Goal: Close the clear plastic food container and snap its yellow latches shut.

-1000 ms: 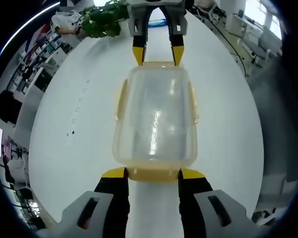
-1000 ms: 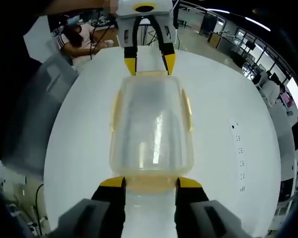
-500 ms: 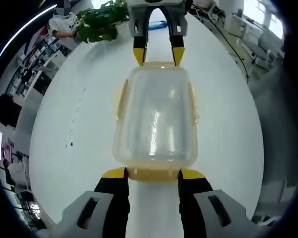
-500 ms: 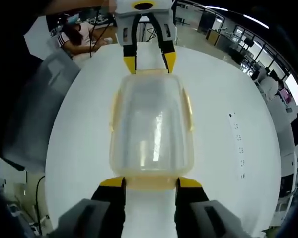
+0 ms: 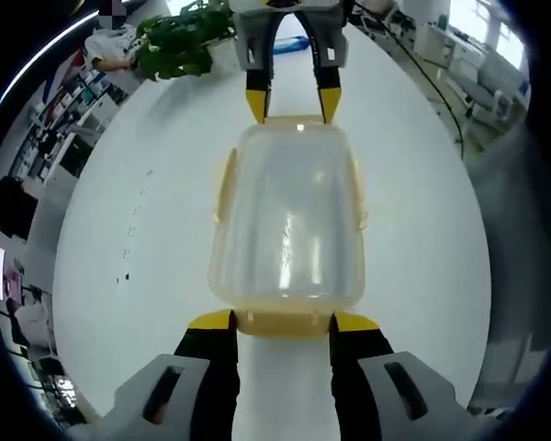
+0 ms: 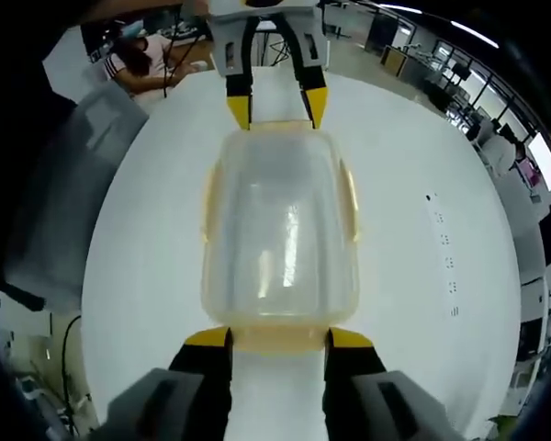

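Left gripper view: the container is seen lidded on the white table, the left gripper spread at its near latch, a plant far left; right gripper view: the right gripper is likewise spread, the seated person beyond

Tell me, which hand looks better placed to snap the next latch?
Neither clearly: left gripper and right gripper each straddle a yellow end latch of the box.

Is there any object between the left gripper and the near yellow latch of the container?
Nothing visible. The left gripper has its jaw tips on either side of the end latch of the container; the right gripper frames the far end.
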A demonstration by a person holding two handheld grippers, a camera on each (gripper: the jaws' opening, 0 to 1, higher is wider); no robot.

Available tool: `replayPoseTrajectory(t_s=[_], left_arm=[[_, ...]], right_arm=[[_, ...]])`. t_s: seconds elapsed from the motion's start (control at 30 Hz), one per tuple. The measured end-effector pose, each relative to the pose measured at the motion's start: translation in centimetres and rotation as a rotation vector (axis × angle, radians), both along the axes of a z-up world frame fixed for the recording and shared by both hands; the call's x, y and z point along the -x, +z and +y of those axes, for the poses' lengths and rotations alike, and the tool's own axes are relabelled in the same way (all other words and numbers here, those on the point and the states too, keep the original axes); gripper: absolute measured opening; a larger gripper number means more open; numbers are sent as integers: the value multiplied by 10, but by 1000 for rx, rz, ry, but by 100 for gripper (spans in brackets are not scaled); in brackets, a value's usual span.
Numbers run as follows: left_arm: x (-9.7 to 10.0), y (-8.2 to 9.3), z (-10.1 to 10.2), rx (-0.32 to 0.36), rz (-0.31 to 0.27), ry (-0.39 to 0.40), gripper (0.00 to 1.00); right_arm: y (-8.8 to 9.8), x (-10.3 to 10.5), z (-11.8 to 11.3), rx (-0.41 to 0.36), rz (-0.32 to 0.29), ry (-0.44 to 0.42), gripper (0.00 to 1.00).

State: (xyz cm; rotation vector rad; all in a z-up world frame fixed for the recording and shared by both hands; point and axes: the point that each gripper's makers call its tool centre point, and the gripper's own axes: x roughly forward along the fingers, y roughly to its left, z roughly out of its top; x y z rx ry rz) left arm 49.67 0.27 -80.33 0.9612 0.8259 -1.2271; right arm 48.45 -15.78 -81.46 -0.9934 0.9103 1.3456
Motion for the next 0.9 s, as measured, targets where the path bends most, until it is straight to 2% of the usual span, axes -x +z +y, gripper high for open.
replayPoseTrajectory(t_s=[0.13, 0.37, 0.9], left_arm=[[-4, -3, -4, -3, -3, 10, 35], [-2, -8, -2, -16, 5, -11, 35], [-4, -18, 0, -17, 32, -2, 35]], right_arm=[[-3, -6, -4, -2, 1, -12, 36], [-6, -2, -3, 7, 13, -7, 36], [-13, -5, 0, 33, 13, -10, 36]])
